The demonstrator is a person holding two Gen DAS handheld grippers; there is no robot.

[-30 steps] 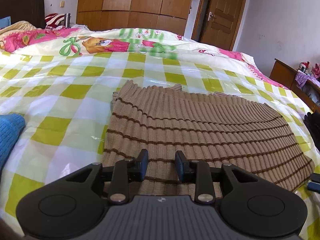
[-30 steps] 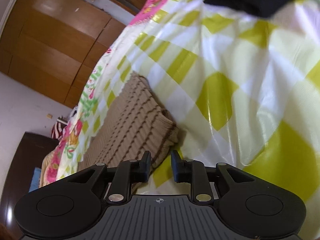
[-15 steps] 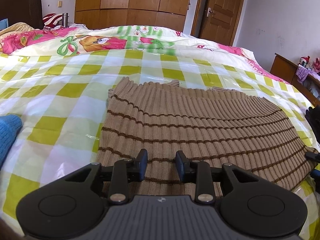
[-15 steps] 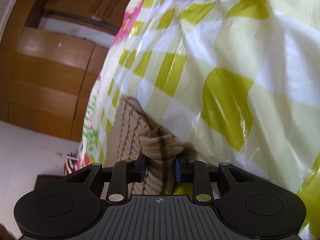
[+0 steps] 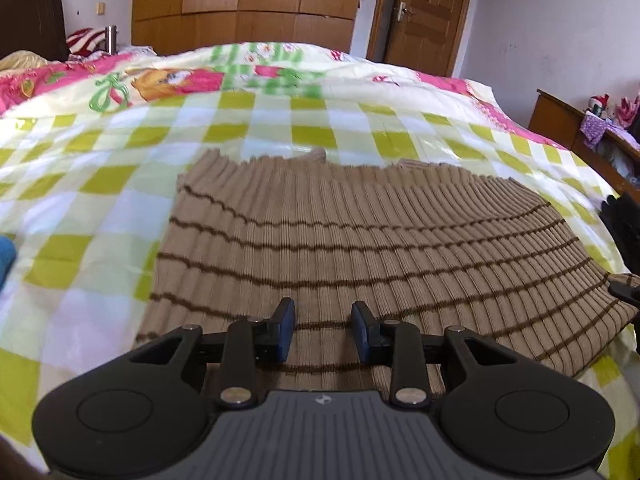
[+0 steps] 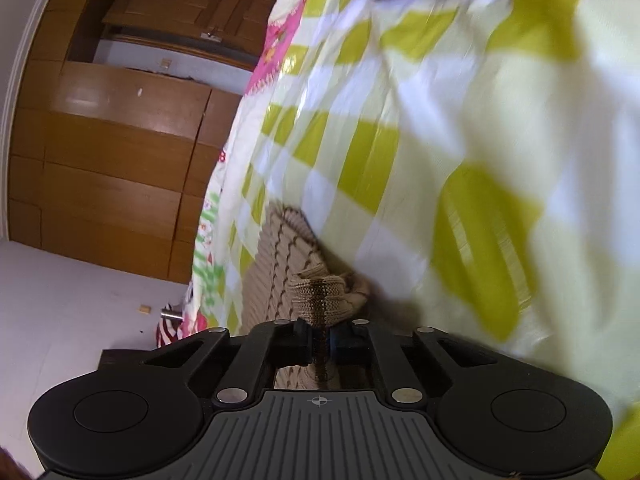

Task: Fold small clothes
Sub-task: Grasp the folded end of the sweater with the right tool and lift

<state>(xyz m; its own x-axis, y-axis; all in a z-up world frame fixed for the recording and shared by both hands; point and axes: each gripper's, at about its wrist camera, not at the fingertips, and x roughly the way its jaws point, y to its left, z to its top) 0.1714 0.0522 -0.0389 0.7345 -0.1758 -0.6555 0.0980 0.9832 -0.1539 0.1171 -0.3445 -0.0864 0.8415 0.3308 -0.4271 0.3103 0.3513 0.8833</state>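
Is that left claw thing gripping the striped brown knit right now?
No, the left gripper has its jaws apart above the brown striped sweater, pinching no fabric.

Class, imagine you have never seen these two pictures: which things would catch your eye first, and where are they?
First, the tan ribbed sweater with dark stripes, spread flat across the green-checked bedsheet. Next, the right gripper, jaws pinched shut on a bunched corner of it, while the left gripper hovers open over its near hem.

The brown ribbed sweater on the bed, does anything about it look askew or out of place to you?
Mostly flat, but one corner of the sweater is bunched and lifted, pinched in the right gripper. The left gripper is open over its near hem.
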